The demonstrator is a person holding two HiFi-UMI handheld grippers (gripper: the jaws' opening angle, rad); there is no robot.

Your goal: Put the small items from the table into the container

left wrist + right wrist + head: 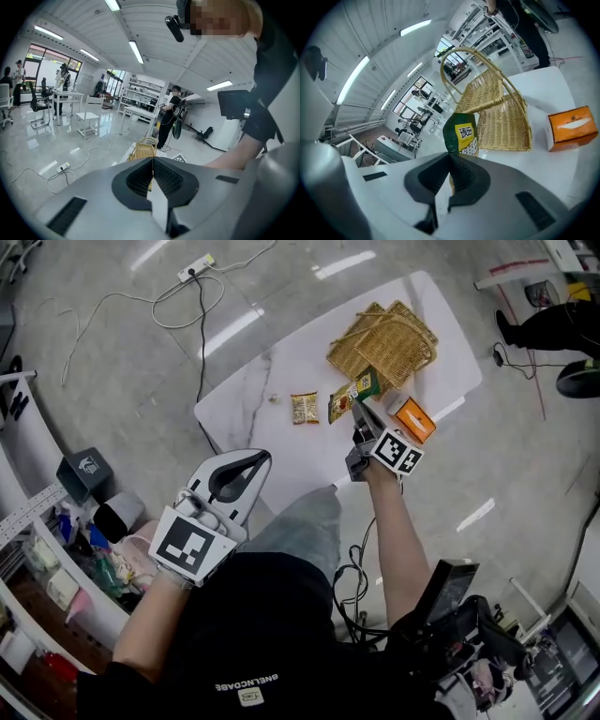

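Snack pkt [461, 136]: green, yellow label, creased, sticking up out of jaw tips, wicker basket [501, 117] just beyond. R gripper [451, 158]: jaws clamped on pkt's lower edge. L gripper [153, 163]: jaws fully together, empty.

The white marble table [281, 371] carries a wicker basket [382, 341], an orange box [413, 419] and a snack packet [304, 408].
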